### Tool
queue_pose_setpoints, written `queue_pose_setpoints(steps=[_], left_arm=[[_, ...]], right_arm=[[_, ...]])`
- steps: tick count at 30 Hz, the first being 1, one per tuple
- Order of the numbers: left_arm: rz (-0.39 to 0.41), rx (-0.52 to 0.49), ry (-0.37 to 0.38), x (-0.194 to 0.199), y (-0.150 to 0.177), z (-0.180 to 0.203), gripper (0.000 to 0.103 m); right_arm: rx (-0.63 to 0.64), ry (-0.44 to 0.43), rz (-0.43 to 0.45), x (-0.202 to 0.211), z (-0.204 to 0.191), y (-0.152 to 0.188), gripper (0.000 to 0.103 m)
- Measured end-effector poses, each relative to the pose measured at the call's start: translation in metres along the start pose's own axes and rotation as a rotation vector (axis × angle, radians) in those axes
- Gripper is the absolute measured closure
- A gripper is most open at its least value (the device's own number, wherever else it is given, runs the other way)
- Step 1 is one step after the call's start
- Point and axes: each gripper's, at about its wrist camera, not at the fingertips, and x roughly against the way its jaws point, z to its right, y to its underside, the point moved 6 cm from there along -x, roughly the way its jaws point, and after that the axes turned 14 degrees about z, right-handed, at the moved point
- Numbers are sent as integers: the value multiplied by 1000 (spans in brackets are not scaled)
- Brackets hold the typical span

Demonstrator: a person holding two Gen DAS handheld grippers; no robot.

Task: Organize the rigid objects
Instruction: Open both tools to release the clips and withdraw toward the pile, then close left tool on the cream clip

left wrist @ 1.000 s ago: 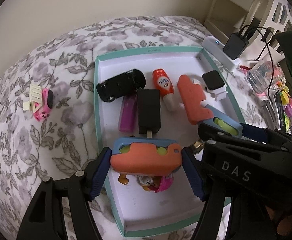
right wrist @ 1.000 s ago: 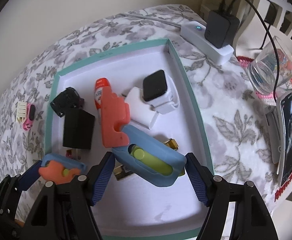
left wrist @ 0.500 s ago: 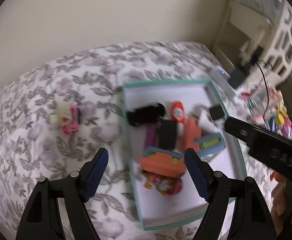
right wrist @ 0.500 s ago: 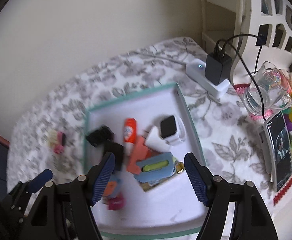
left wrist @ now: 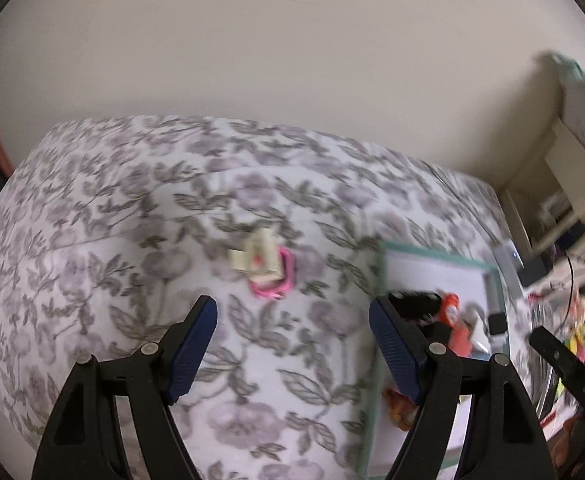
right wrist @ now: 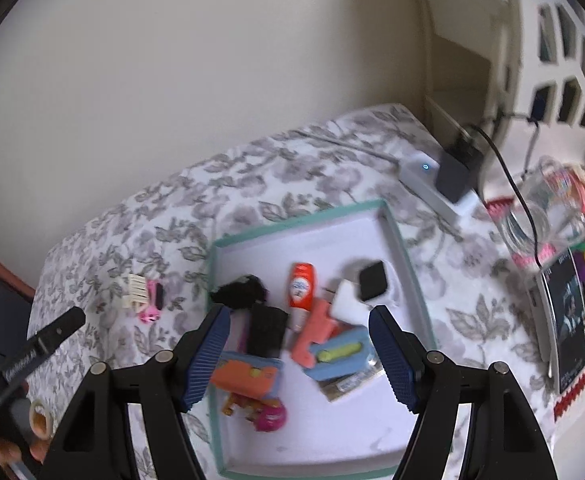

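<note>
left wrist: left claw [left wrist: 292, 344] spread, jaws just widened, nothing between; pink comb toy [left wrist: 266, 270] lies ahead on the floral bed, and blur risks a missed pinch

right wrist: right claw [right wrist: 296, 350] spread above the crowded tray [right wrist: 396, 232], could knock things

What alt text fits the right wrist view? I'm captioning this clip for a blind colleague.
The right gripper hangs open and empty above a teal-rimmed tray of small items, among them an orange tube, a black charger block and a smartwatch. The tray sits on a floral cloth; a pink and cream toy lies outside it.
</note>
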Motion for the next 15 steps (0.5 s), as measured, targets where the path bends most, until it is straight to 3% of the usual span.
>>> queue_pose_setpoints(steps=[8, 15], left_arm=[[-15, 138, -79, -13, -7, -61, 22], [-37, 183, -88, -32, -11, -79, 22]], right_arm=[[60, -123, -25, -19, -69, 11, 28], [155, -100, -44, -47, -117, 26, 28]])
